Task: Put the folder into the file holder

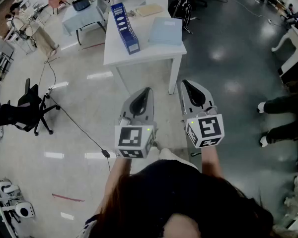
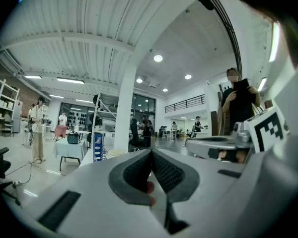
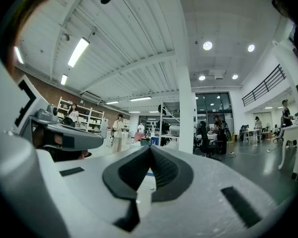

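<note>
Your left gripper had its jaws shut tip to tip, with nothing held between them. Your right gripper was closed the same way and was also empty. You held the two level, side by side and a little apart, out in front of your chest. Each one's marker cube sat at the end nearest you.

Both pointed toward the white table, which stood ahead of them and well apart, with floor between. On that table the blue holder stood upright near the left edge. The folder, pale blue, lay flat on the tabletop to the right of the holder, near it but not touching. It was not in the holder. Some tan papers lay further back on the same table.

Off to your left a black chair stood on the floor, and a cable ran across the floor from near it toward your feet. At the right edge of the head view you could see a person's legs. In the left gripper view another person stood beyond your right gripper.
</note>
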Tool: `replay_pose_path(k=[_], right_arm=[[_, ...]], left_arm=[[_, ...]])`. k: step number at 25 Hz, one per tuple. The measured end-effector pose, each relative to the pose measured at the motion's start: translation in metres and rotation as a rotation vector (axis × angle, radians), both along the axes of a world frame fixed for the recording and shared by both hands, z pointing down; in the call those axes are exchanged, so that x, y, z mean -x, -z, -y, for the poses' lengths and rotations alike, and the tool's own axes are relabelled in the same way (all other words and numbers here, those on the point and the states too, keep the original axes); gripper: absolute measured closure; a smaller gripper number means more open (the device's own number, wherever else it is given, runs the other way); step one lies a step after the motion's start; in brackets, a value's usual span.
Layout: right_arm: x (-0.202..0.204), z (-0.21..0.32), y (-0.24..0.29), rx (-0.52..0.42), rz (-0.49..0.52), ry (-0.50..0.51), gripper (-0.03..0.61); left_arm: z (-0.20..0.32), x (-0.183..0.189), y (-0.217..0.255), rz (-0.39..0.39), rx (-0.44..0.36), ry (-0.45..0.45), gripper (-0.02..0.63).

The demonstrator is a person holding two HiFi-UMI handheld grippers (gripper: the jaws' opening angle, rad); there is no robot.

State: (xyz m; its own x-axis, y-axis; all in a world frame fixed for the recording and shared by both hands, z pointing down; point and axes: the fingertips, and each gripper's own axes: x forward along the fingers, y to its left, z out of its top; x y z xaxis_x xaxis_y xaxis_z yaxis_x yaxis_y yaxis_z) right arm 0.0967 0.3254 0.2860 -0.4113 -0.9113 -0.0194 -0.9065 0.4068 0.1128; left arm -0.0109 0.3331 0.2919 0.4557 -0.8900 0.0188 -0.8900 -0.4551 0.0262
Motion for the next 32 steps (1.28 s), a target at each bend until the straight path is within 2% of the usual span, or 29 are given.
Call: replay_pose_path(k=[9,14,22,32], right_arm=[[0.026,0.017,0.0,0.012,0.053,-0.004,0.578],[0.037,0.028,0.0,0.031,0.141,-0.003,0.578],[0.055,0.058,-0.004,0.048,0.128,-0.049,0.578],[0.067,0.081,-0.006,0.05,0.094,-0.092,0.578]], left_arm=[[0.023,0.027,-0.001,0.001,0.004,-0.012,0.607],[0.035,0.038,-0.009,-0.002,0.039,-0.04,0.607],[0.064,0.062,-0.019,0.01,0.033,-0.072,0.607],[0.089,0.067,-0.025,0.012,0.073,-0.147,0.607]])
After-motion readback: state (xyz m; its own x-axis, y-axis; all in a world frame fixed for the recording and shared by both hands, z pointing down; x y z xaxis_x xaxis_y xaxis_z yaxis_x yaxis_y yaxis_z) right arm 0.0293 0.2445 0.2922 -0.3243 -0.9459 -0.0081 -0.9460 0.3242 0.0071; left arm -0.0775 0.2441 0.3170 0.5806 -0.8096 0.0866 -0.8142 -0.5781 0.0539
